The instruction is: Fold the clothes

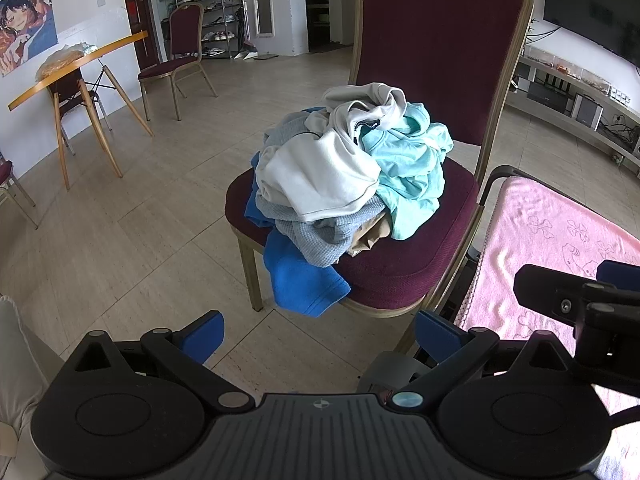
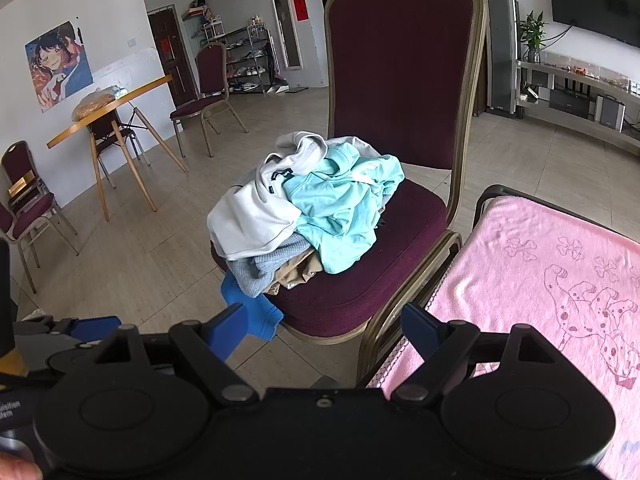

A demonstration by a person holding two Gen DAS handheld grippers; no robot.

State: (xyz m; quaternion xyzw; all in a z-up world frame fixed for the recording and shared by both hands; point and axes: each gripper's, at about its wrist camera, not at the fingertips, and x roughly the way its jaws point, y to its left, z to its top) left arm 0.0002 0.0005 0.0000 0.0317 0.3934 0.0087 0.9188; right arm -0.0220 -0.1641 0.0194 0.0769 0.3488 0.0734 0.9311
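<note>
A heap of clothes point(image 1: 344, 184) is lying on the near chair's seat point(image 1: 400, 276), one garment point(image 1: 300, 280) hanging over its left edge. A towel-covered tabletop point(image 1: 560, 240) is standing just right.

A maroon banquet chair point(image 1: 404, 276) ahead of the grippers bears a heap of crumpled clothes point(image 1: 344, 184); a pink towel point(image 2: 540, 280) covers the surface to its right

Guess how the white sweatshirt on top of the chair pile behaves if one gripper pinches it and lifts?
The white sweatshirt is crumpled in soft folds, so it likely hangs limp and unfurls. It overlaps the mint shirt and waffle-knit top, so it may drag them. The blue garment already overhangs the chair seat and could slip off.
</note>
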